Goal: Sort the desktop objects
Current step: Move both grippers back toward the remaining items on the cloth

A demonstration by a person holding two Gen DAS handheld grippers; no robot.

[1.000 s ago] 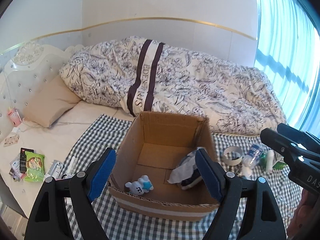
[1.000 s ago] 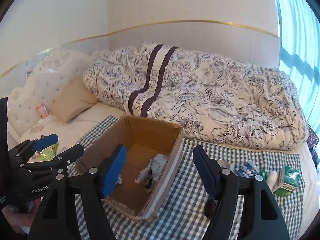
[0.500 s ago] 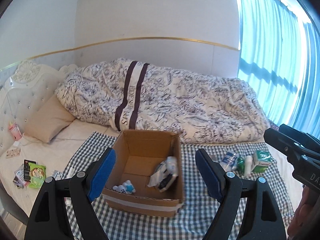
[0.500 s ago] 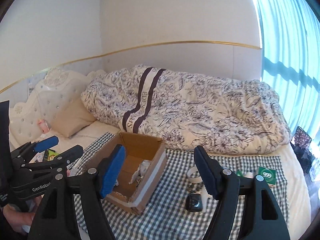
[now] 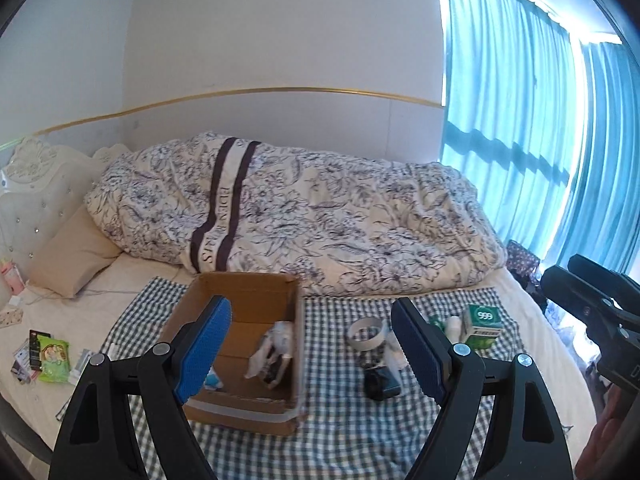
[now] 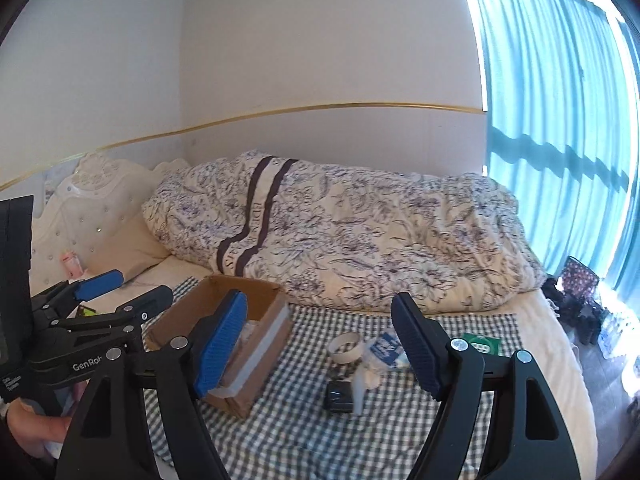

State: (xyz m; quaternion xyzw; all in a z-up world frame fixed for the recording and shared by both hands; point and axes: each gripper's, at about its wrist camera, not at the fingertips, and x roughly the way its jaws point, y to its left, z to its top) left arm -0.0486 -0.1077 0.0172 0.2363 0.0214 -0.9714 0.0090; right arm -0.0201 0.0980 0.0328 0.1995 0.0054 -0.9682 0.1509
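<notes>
Both grippers have pulled way back and up over the last second, so the cardboard box [image 5: 244, 344] looks a lot smaller now and more of the bed is in the shot. Left gripper [image 5: 310, 354] hangs over the checkered cloth [image 5: 332, 432] with its jaws wide apart and nothing between them. Same deal with the right gripper [image 6: 320, 346]: jaws spread, holding nothing.

That box sits open on the left part of the cloth, with some crumpled white stuff [image 5: 272, 344] inside and a bit of a blue-and-white toy [image 5: 214, 380] peeking out behind the left blue pad. Everything else is bunched up to the right of the box, apart from it: a roll of tape [image 5: 367, 332], a small black object [image 5: 380, 384] just in front of the roll, a blue-and-white packet [image 6: 382, 350] and a green box marked 999 [image 5: 482, 322] further right. Some of that pile hides behind the right-hand finger, so I can't tell what's all there.

Behind it all there's a floral duvet [image 5: 320, 216] heaped against the wall, teal curtains [image 5: 520, 120] on the right, and a green snack bag [image 5: 54, 360] on the sheet at far left.
</notes>
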